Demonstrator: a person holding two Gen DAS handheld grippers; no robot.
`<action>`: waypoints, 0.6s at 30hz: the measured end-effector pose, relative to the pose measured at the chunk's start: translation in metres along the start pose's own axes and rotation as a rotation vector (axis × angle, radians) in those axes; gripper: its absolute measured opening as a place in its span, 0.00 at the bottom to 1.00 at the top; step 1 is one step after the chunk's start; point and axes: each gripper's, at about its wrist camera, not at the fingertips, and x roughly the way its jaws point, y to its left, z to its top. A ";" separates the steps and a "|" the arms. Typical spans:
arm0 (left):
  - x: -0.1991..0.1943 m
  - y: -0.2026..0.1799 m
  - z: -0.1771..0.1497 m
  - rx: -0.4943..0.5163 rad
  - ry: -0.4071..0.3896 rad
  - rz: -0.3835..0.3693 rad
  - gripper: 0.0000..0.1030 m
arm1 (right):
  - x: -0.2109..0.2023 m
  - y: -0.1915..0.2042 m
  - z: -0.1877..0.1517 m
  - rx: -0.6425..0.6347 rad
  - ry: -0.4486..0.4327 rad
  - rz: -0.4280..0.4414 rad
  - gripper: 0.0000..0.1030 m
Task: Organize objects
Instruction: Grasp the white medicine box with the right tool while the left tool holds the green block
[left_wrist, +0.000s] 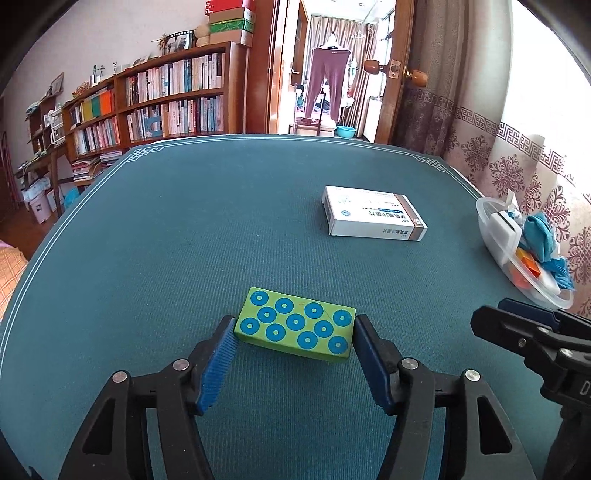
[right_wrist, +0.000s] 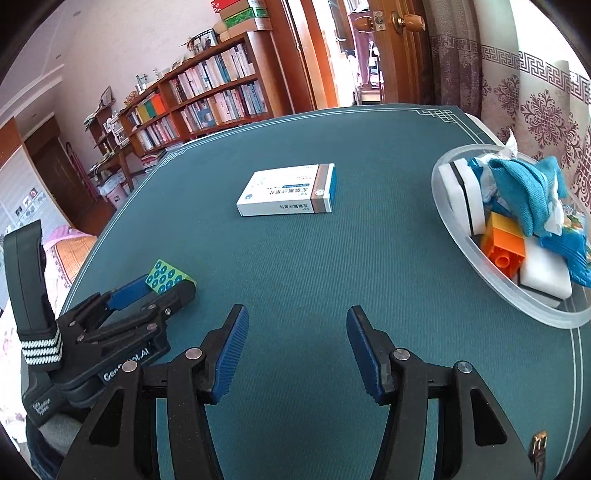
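Note:
A green block with blue circles (left_wrist: 295, 328) lies on the teal table (left_wrist: 184, 240). My left gripper (left_wrist: 294, 326) has its blue pads on both short ends of the block, touching them. In the right wrist view the left gripper (right_wrist: 162, 286) shows at the left with the green block (right_wrist: 166, 280) between its fingers. My right gripper (right_wrist: 295, 317) is open and empty above the table; it also shows in the left wrist view (left_wrist: 517, 321) at the right edge. A white medicine box (left_wrist: 373, 216) lies flat further back; it shows in the right wrist view too (right_wrist: 290, 190).
A clear plastic bowl (right_wrist: 480, 273) stands at the table's right edge, holding an orange toy brick (right_wrist: 504, 245), blue cloth (right_wrist: 524, 188) and white blocks. It shows in the left wrist view (left_wrist: 524, 254). Bookshelves (left_wrist: 166, 99) and a doorway lie beyond the table.

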 end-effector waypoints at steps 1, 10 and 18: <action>0.000 0.001 0.000 -0.004 -0.002 0.002 0.64 | 0.004 0.002 0.004 -0.001 -0.001 -0.003 0.61; 0.003 0.012 0.001 -0.063 0.019 -0.007 0.64 | 0.042 0.008 0.052 -0.014 -0.005 -0.010 0.61; 0.004 0.015 0.000 -0.091 0.032 -0.007 0.64 | 0.072 0.010 0.075 0.005 0.007 -0.007 0.61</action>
